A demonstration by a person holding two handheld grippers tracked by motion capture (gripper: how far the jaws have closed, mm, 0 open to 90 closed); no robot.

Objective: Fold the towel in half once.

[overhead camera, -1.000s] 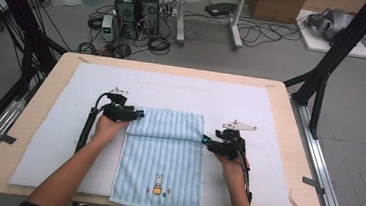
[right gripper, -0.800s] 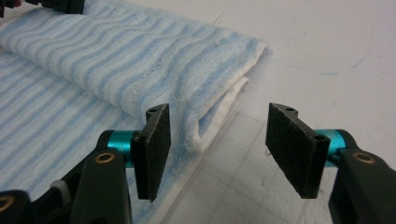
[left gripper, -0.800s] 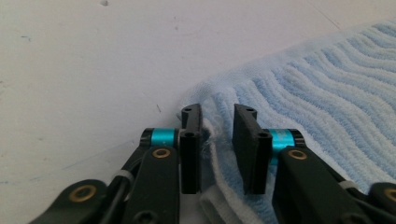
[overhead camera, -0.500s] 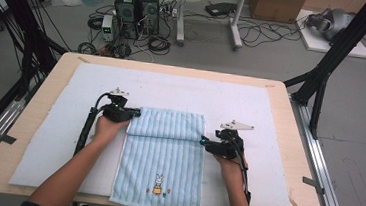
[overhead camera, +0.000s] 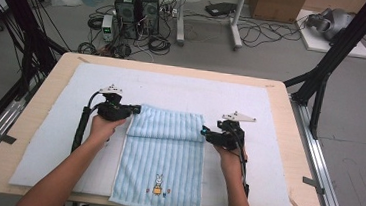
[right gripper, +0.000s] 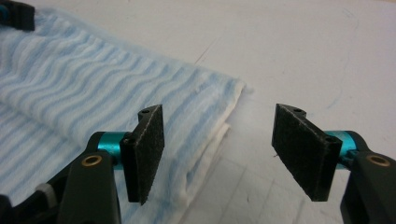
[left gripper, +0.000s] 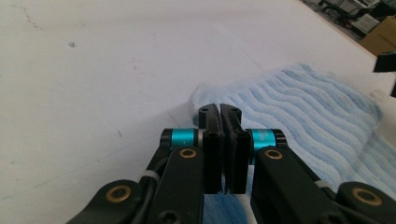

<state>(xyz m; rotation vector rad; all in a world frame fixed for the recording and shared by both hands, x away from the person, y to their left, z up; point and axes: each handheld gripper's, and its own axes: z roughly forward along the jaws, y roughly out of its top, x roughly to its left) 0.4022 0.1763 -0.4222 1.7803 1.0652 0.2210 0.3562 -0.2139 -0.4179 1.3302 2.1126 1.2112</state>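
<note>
On towel [overhead camera: 164,146]: left claw [left gripper: 219,112] clamped, right claw [right gripper: 219,140] agape.

grey floor [overhead camera: 275,61] | tangled cables [overhead camera: 257,34] | computer towers [overhead camera: 138,4]

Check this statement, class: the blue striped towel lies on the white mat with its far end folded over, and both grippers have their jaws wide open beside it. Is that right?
Not quite. Just the right gripper is open, beside the towel on the white mat. The left gripper view shows the left gripper with its jaws closed together at the towel's corner.
</note>
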